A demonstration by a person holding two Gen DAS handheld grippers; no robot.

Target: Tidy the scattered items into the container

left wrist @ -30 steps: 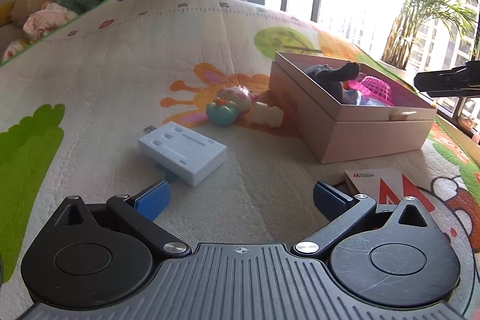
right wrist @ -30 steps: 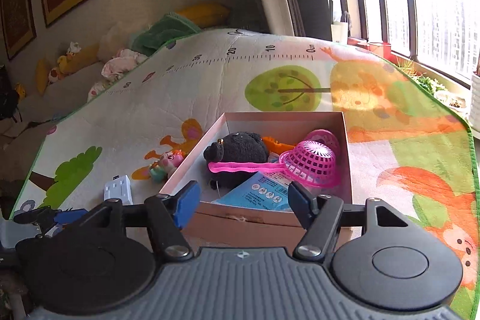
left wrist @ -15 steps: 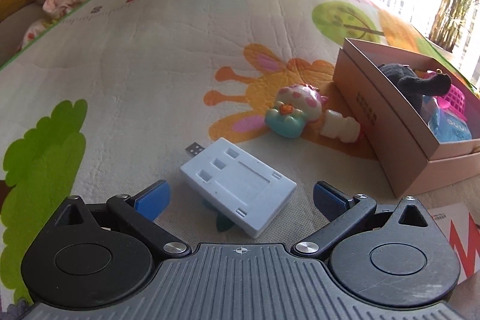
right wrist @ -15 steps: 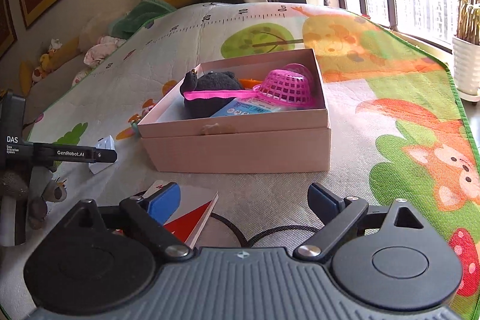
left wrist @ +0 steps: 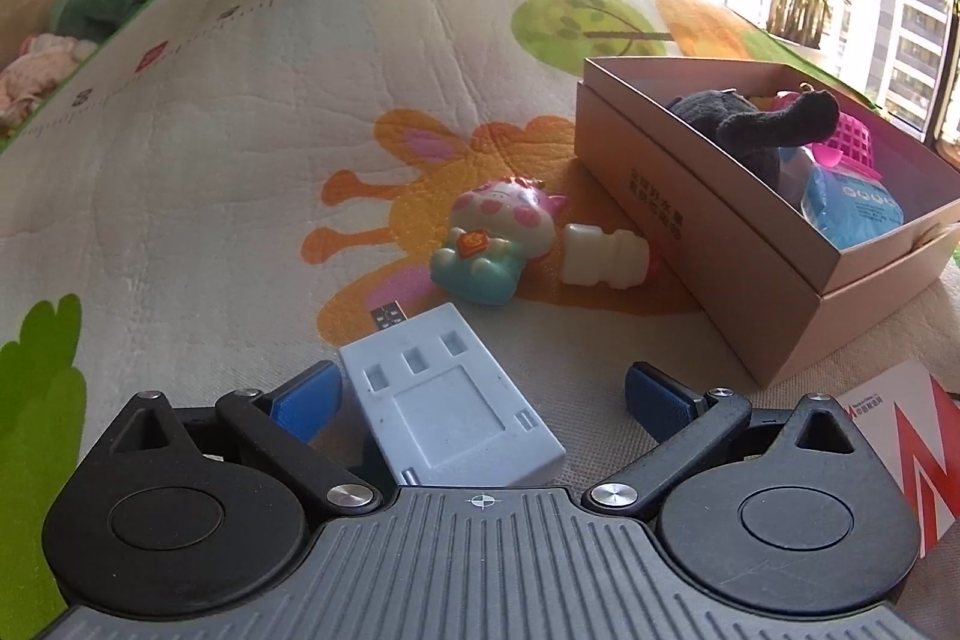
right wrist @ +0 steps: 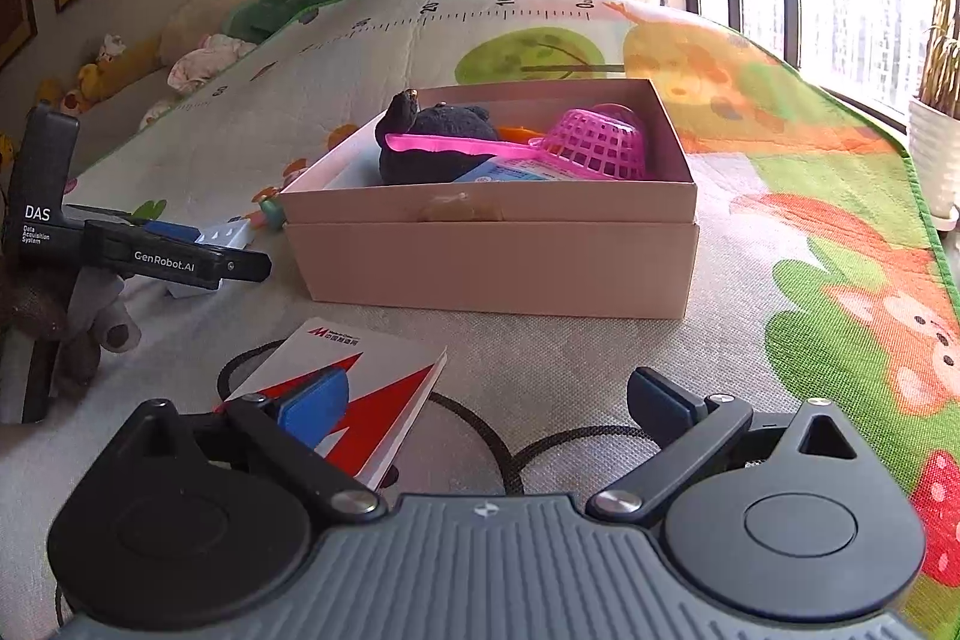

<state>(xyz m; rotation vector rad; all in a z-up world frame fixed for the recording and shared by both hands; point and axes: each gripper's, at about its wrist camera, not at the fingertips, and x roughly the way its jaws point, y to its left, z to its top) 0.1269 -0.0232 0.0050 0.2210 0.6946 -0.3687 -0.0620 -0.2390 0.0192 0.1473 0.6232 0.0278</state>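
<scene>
A tan cardboard box [left wrist: 708, 220] [right wrist: 492, 268] holds a dark plush toy [right wrist: 432, 142], a pink mesh basket [right wrist: 594, 142] and a blue packet [left wrist: 852, 208]. My left gripper [left wrist: 480, 400] is open, its fingers on either side of a pale blue charger block [left wrist: 450, 400] lying on the mat. A pink-and-teal toy figure [left wrist: 492, 238] and a small white bottle [left wrist: 606, 256] lie beside the box. My right gripper [right wrist: 486, 406] is open above a red-and-white booklet [right wrist: 372, 388], its left finger over it. The left gripper also shows in the right wrist view [right wrist: 180, 256].
Everything lies on a colourful play mat [left wrist: 240, 130]. A black cable [right wrist: 498, 436] loops under the booklet. Soft toys and cushions [right wrist: 204, 52] line the far wall. A window and a potted plant [right wrist: 936, 100] stand at the right.
My left gripper has moved forward so the charger block now sits between its open fingers. My right gripper has come down and closer over the booklet.
</scene>
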